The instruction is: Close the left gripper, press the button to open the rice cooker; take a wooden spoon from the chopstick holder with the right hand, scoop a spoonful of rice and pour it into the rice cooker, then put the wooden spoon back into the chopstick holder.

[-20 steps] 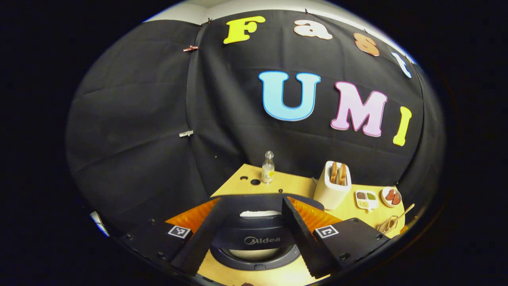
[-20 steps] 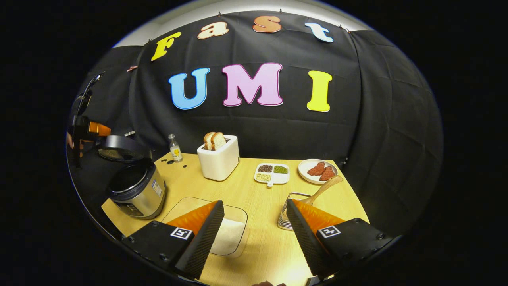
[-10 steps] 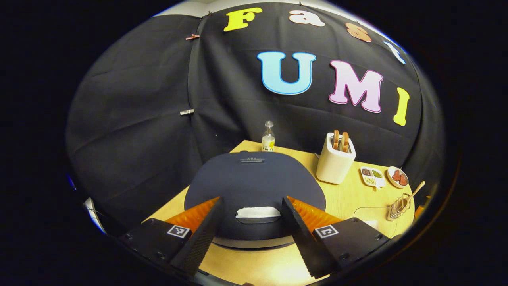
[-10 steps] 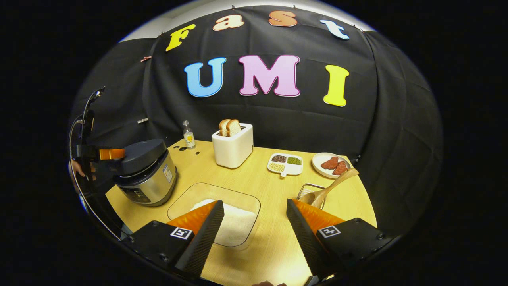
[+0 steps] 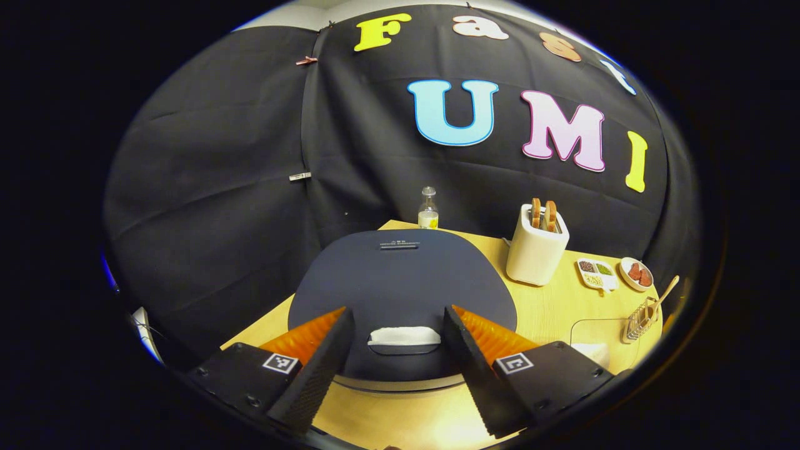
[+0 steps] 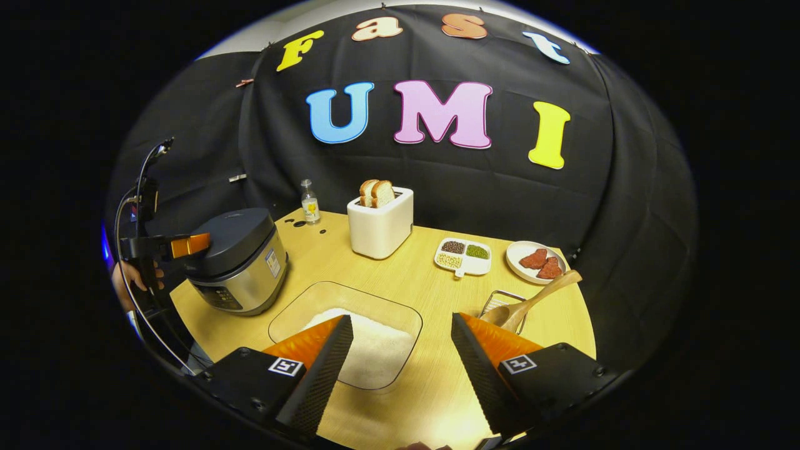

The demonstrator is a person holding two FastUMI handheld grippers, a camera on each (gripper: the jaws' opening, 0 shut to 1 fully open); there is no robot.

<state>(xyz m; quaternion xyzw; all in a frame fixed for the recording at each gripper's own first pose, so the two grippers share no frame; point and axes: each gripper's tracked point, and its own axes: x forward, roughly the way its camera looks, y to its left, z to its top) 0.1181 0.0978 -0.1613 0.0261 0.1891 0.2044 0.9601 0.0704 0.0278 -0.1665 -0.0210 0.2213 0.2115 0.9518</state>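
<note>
My left gripper [image 5: 398,350] hangs with its jaws apart just above the front of the rice cooker [image 5: 400,287], the pale release button [image 5: 404,335] between them; the lid is down. My right gripper [image 6: 400,362], jaws also apart and empty, hovers over the glass dish of rice [image 6: 365,347], with the wooden spoon [image 6: 531,303] leaning in the wire chopstick holder [image 6: 500,306] just beyond. I judge the risk to be pressing with the jaws spread: they would straddle the button and miss it. The light wooden table [image 6: 406,281] carries a toaster [image 6: 380,222], bottle [image 6: 308,201] and plates, with black cloth behind.
</note>
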